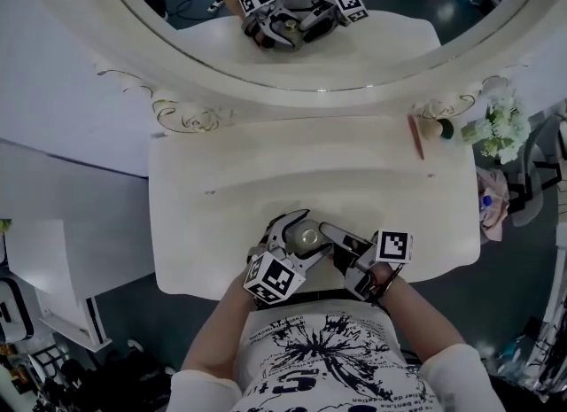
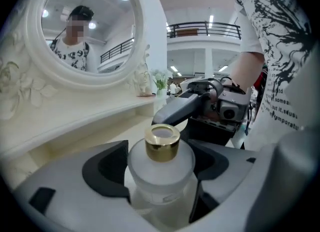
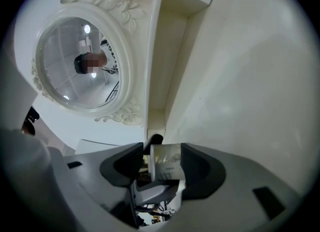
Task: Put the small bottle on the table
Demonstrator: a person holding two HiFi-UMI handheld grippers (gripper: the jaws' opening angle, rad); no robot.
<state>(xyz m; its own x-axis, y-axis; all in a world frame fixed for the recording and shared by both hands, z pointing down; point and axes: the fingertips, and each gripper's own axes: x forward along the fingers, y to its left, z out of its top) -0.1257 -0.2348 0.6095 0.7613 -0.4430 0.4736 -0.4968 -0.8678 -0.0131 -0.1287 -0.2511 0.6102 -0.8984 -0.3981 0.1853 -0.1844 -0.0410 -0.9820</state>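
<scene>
The small bottle (image 1: 307, 237), frosted with a gold cap, is held over the front edge of the white dressing table (image 1: 266, 171). My left gripper (image 1: 297, 231) is shut on the bottle's body (image 2: 161, 168), which stands upright between its two pads (image 2: 107, 176). My right gripper (image 1: 330, 240) reaches in from the right, and one of its fingers (image 2: 182, 109) passes behind the gold cap. In the right gripper view the bottle (image 3: 167, 163) lies between the jaws of the right gripper (image 3: 161, 167); it touches the right pad, with a gap at the left pad.
A big round mirror (image 1: 310, 47) in a carved frame stands at the back of the table. A pink stick (image 1: 415, 136), a small brush (image 1: 434, 128) and white flowers (image 1: 500, 127) sit at the back right. The person's torso is close to the table's front edge.
</scene>
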